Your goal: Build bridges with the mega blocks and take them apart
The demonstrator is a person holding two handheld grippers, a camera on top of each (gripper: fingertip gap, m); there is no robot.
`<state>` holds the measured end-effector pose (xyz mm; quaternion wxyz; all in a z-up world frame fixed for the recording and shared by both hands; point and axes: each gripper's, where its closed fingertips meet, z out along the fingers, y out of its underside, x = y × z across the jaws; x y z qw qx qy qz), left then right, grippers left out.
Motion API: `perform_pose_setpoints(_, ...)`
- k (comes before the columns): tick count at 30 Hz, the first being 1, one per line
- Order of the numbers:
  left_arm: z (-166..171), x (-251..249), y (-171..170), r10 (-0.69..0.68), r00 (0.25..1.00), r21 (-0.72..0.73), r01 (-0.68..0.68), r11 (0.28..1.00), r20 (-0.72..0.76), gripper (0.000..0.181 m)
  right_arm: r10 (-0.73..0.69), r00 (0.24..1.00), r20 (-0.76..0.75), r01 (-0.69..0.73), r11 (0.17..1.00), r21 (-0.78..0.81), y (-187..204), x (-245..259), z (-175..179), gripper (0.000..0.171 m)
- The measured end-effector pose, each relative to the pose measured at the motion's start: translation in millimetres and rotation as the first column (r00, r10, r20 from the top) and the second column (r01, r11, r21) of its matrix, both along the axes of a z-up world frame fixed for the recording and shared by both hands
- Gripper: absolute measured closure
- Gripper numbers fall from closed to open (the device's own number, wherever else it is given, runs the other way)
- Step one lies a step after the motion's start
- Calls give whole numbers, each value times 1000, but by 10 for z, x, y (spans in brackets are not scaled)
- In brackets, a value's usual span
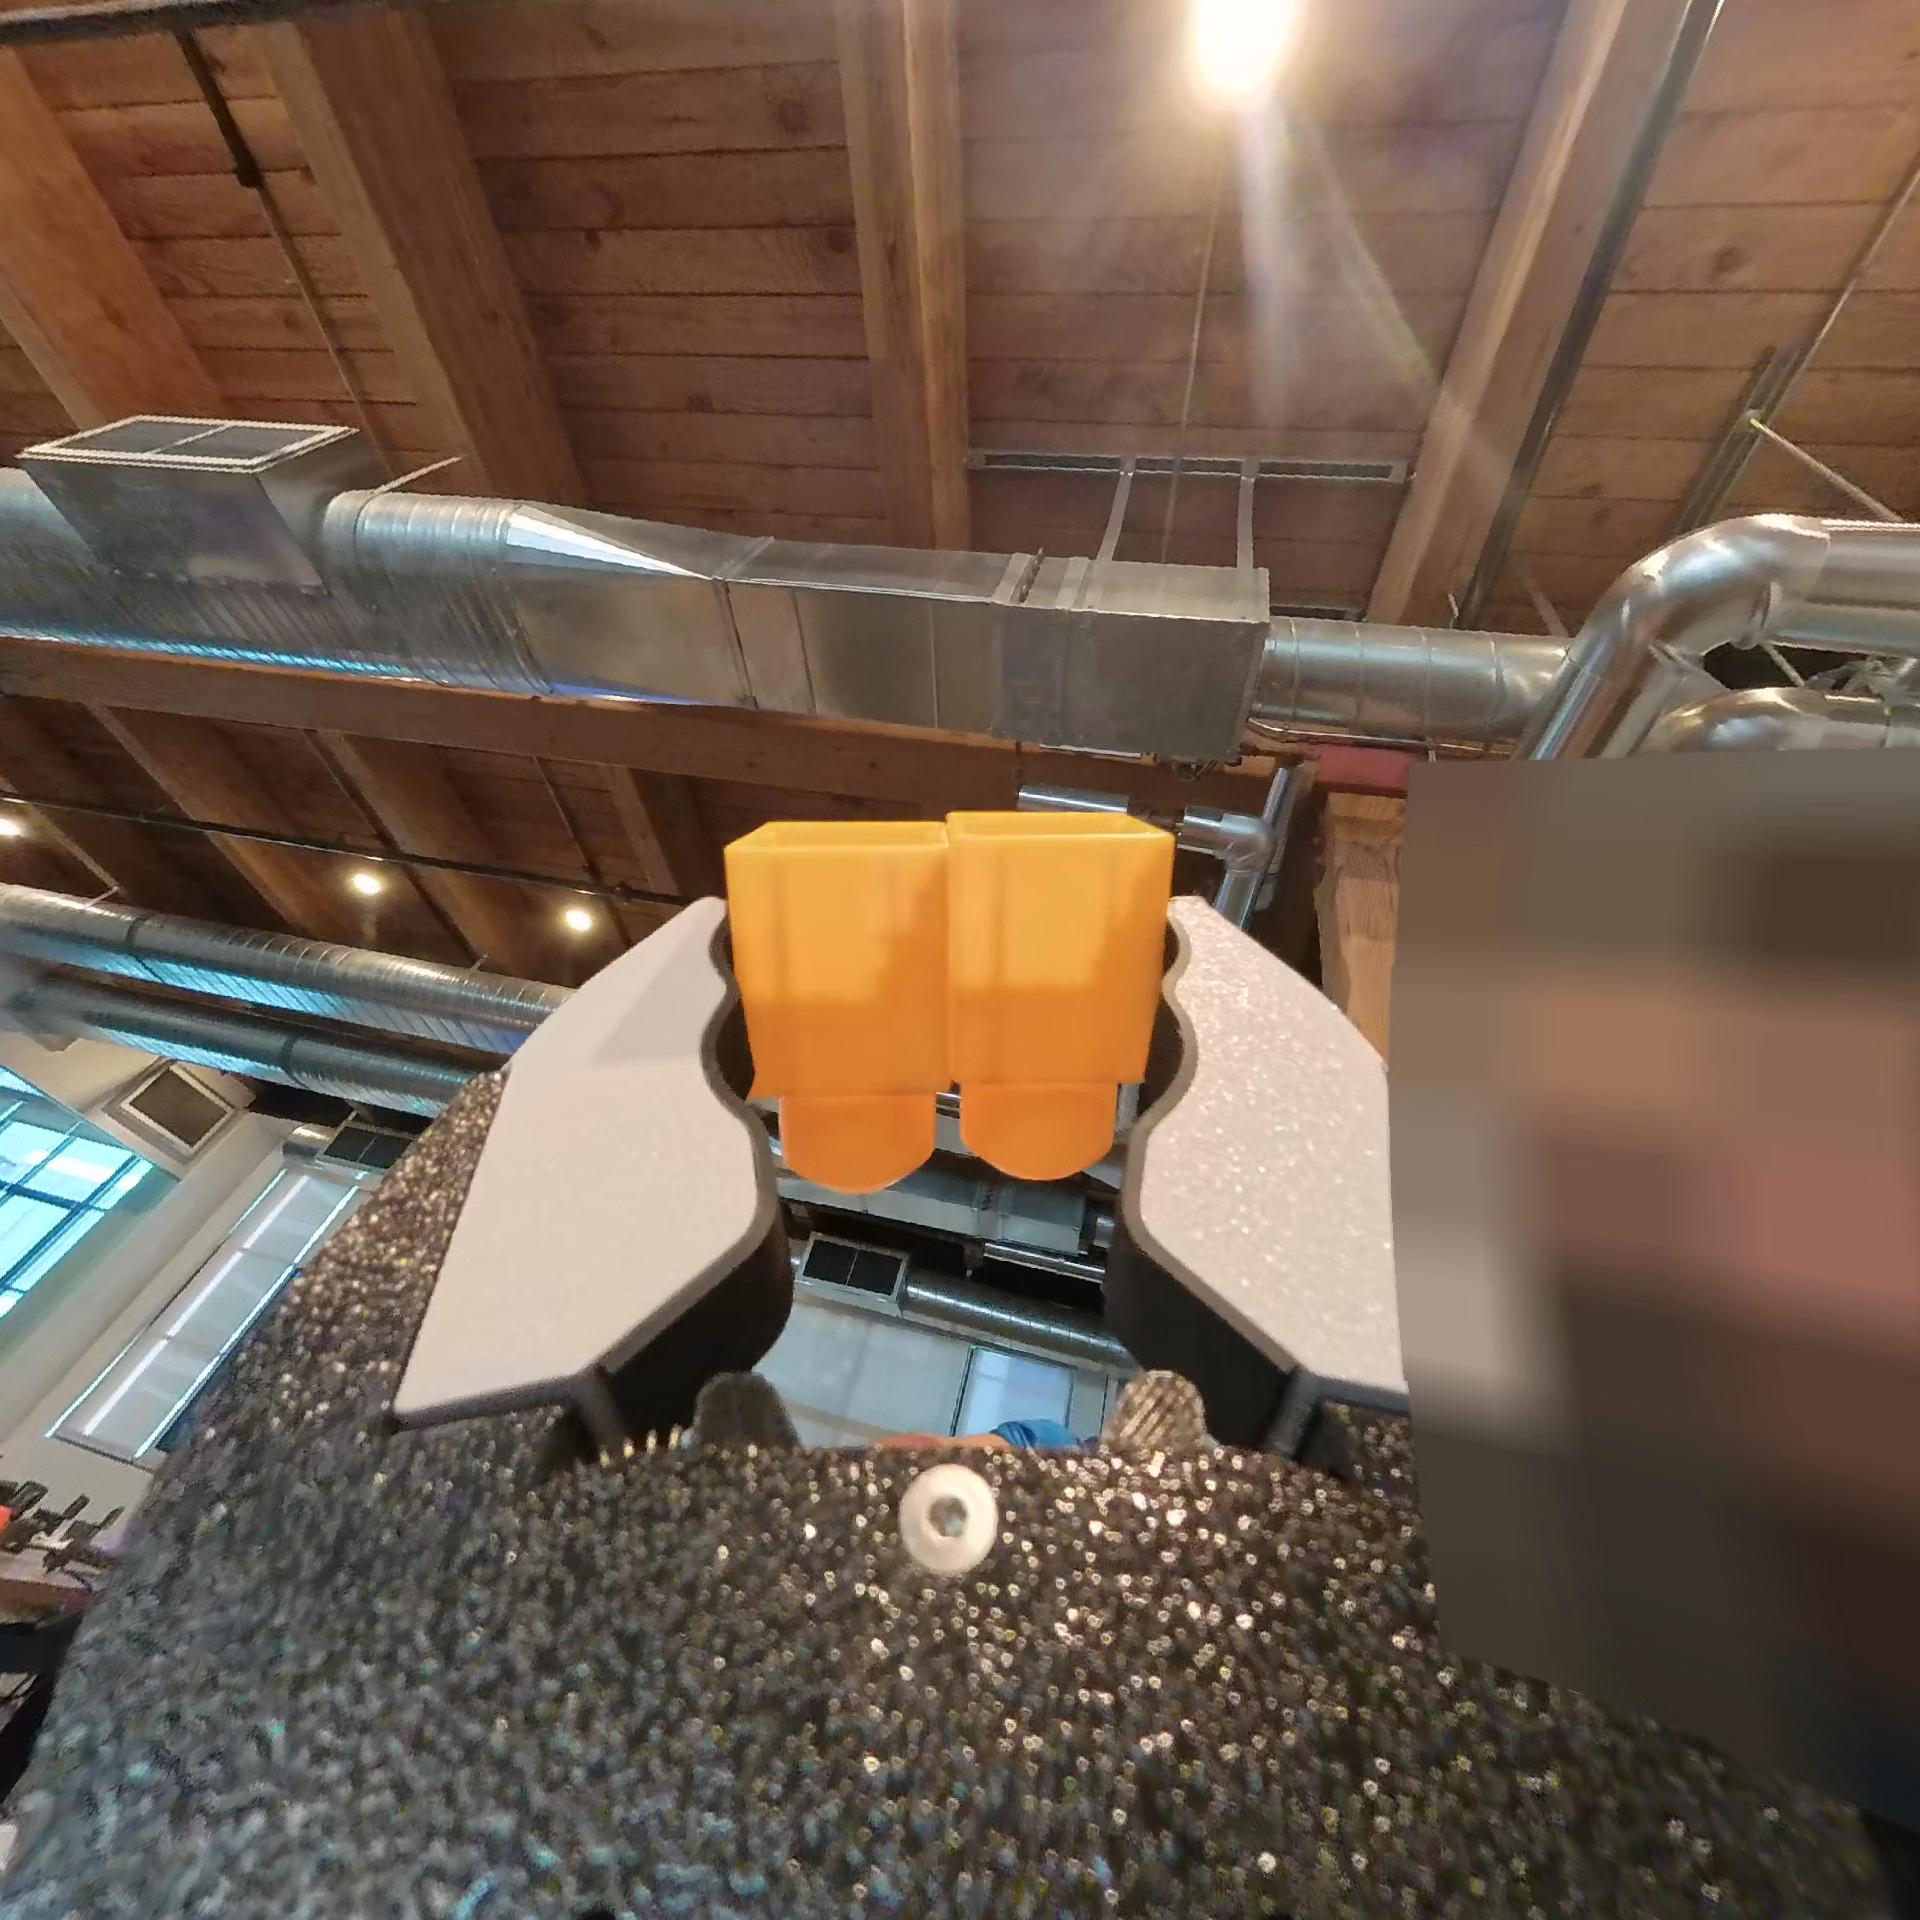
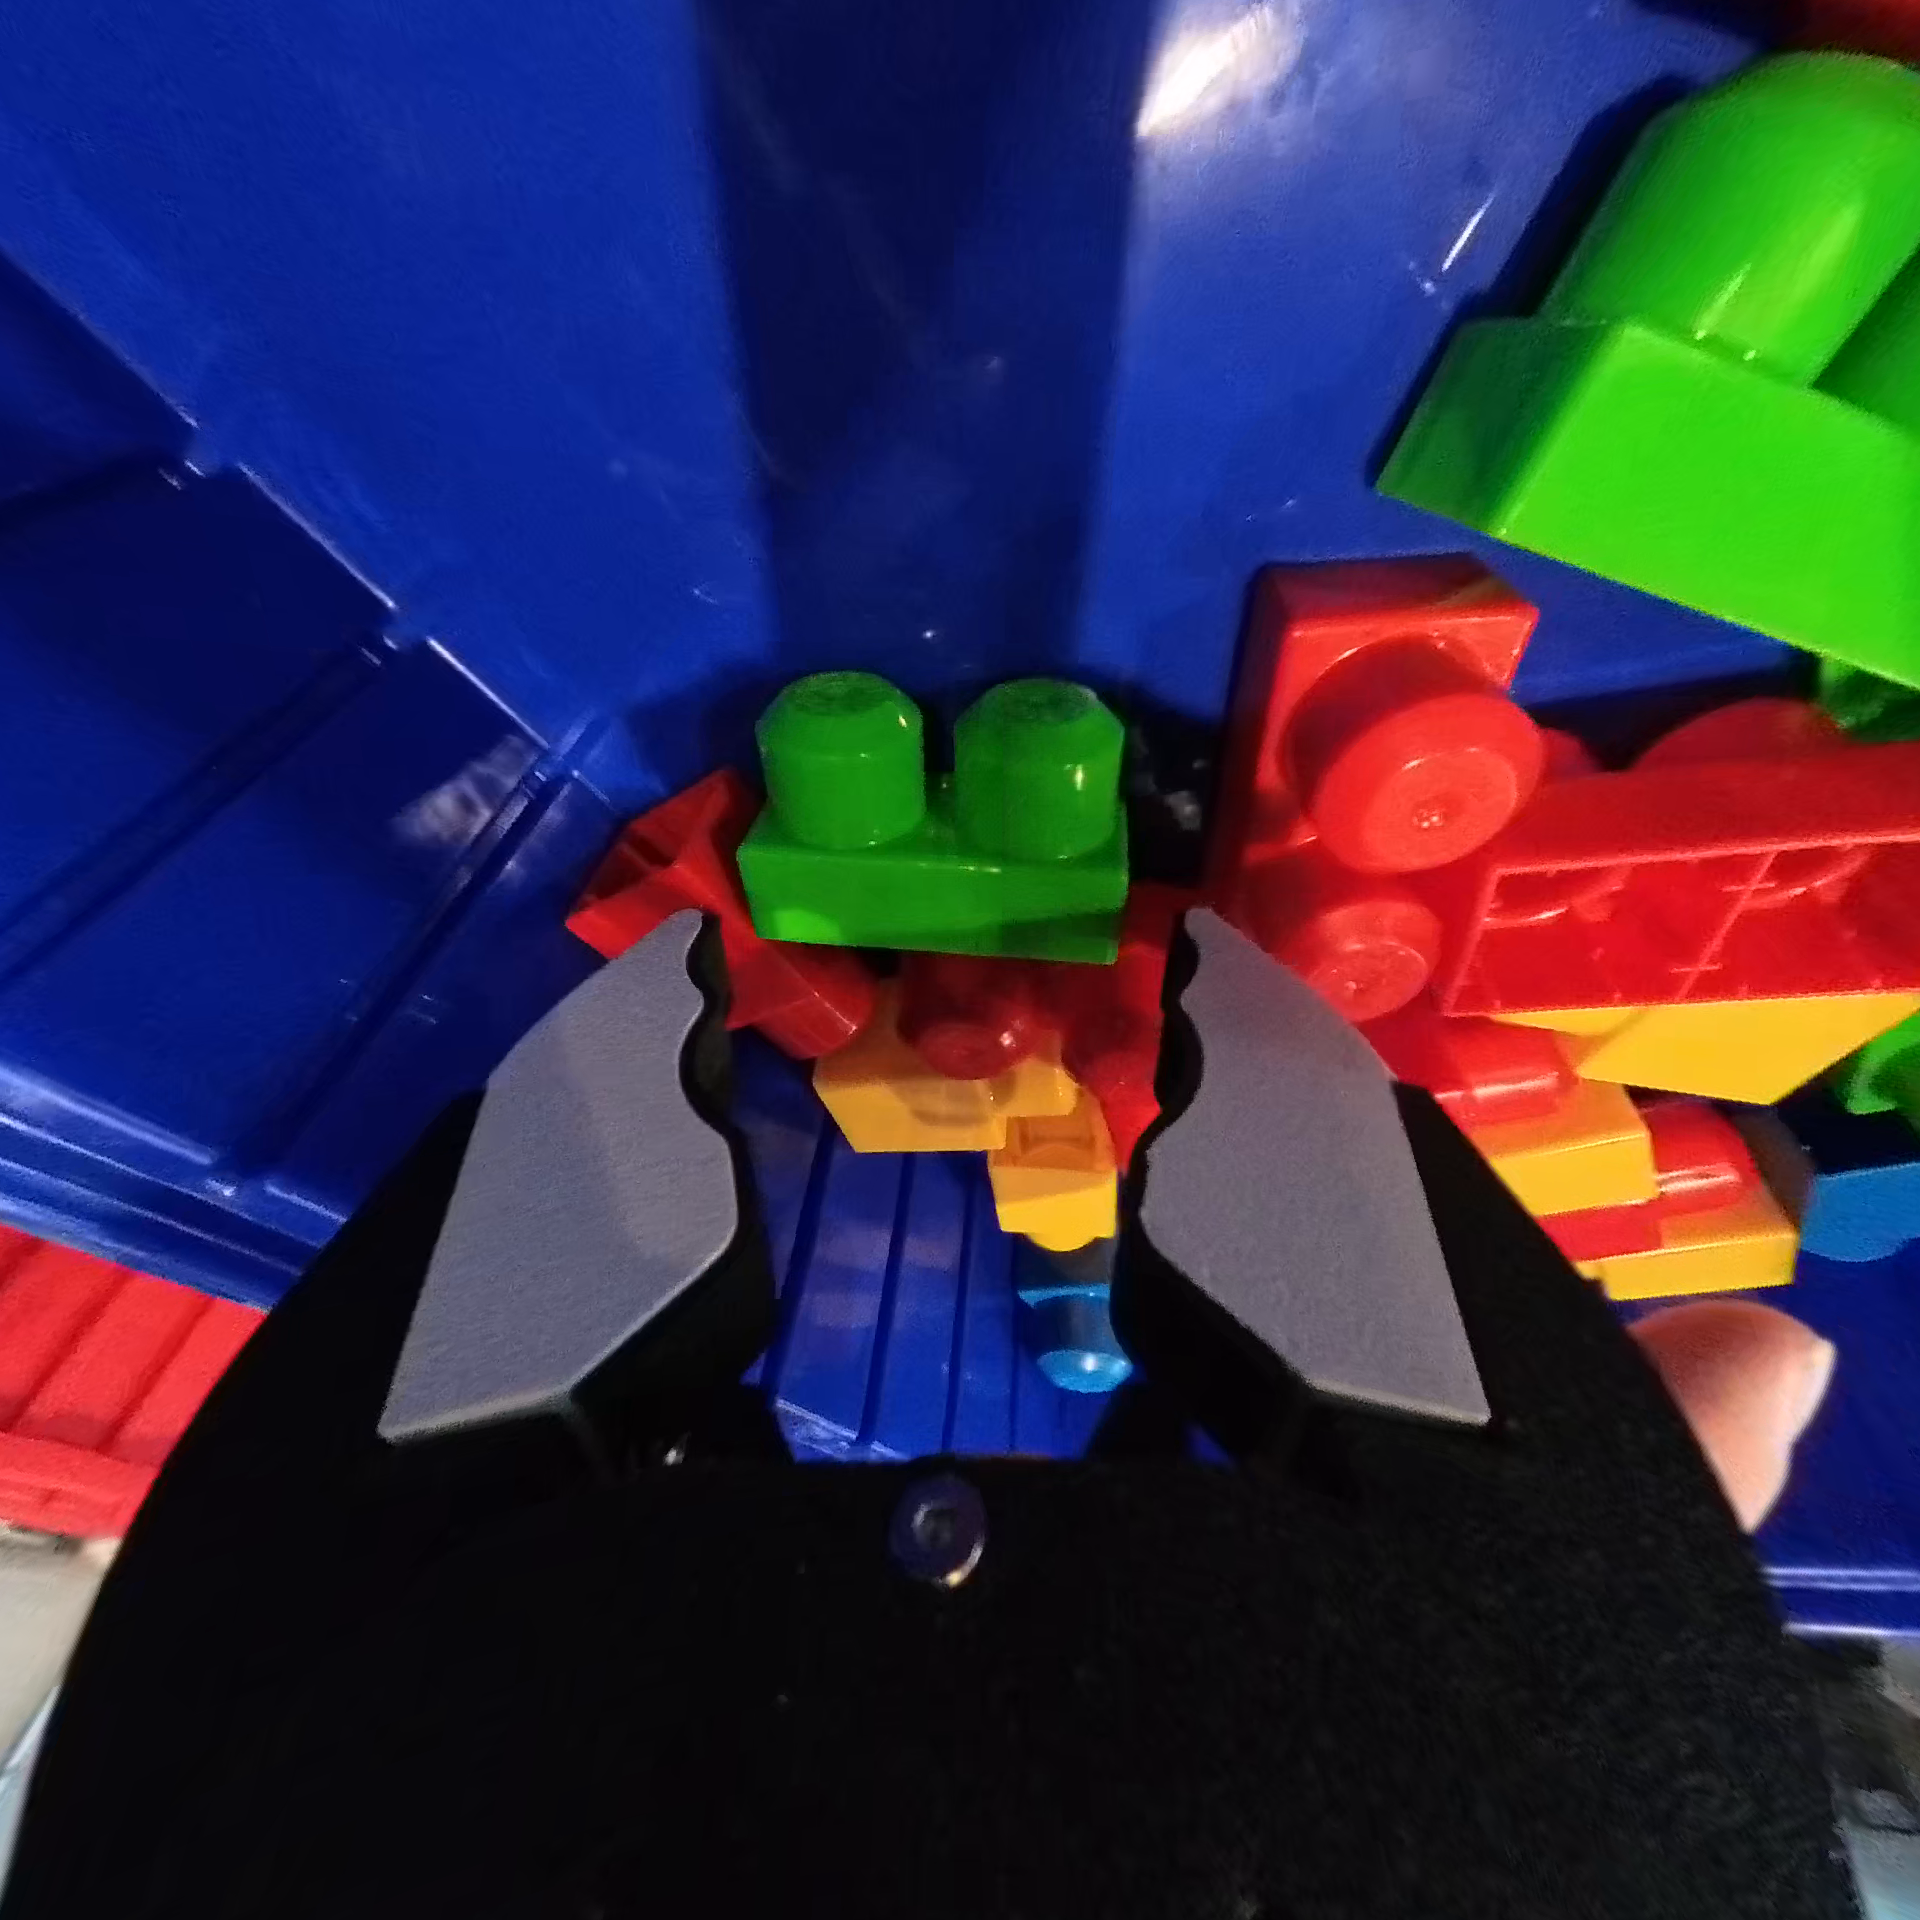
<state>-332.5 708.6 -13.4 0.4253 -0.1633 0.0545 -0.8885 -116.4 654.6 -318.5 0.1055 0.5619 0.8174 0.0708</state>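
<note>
In the left wrist view my left gripper (image 1: 948, 935) points up at the ceiling and is shut on an orange two-stud block (image 1: 847, 966), studs toward the camera. In the right wrist view my right gripper (image 2: 943, 930) is open inside a blue bin (image 2: 436, 520). A green two-stud block (image 2: 935, 831) lies on the pile just at its fingertips, with a small gap on each side. Under it lie red blocks (image 2: 665, 883) and yellow blocks (image 2: 914, 1101).
More red blocks (image 2: 1507, 831), a big green block (image 2: 1683, 395) and yellow blocks (image 2: 1745, 1039) are heaped at the bin's right. A red bin rim (image 2: 94, 1371) shows at the lower left. Metal ducts (image 1: 727, 613) and wooden beams fill the left view. The gap from one gripper's tips to the other's is roughly 35 centimetres.
</note>
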Motion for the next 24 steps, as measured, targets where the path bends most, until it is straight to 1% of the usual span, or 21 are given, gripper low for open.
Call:
perform_pose_setpoints(5, 19, -1, -26, -9, 1000, 6, 9, 1000, 12, 107, -76, 994, 79, 81, 995, -60, -52, -29, -30, 93)
perform_pose_setpoints(8, 44, -15, -59, -10, 1000, 16, 10, 1000, 15, 107, -140, 988, 68, 145, 986, -79, -33, -74, -39, 104)
perform_pose_setpoints(11, 72, -29, -89, -7, 1000, 30, 6, 1000, 14, 107, -200, 975, 97, 209, 973, -94, -47, -32, -72, 102)
perform_pose_setpoints(15, 86, -34, -103, -7, 1000, 37, 7, 999, 16, 107, -285, 958, 40, 288, 952, -104, -84, -90, -73, 102)
perform_pose_setpoints(18, 86, -28, -103, -8, 1000, 39, 7, 999, 15, 107, -377, 926, 4, 376, 920, -109, -123, -115, -73, 102)
perform_pose_setpoints(24, 91, 29, -119, -15, 1000, 43, 15, 999, 7, 107, -576, 812, -89, 561, 814, -150, -193, -211, -76, 102)
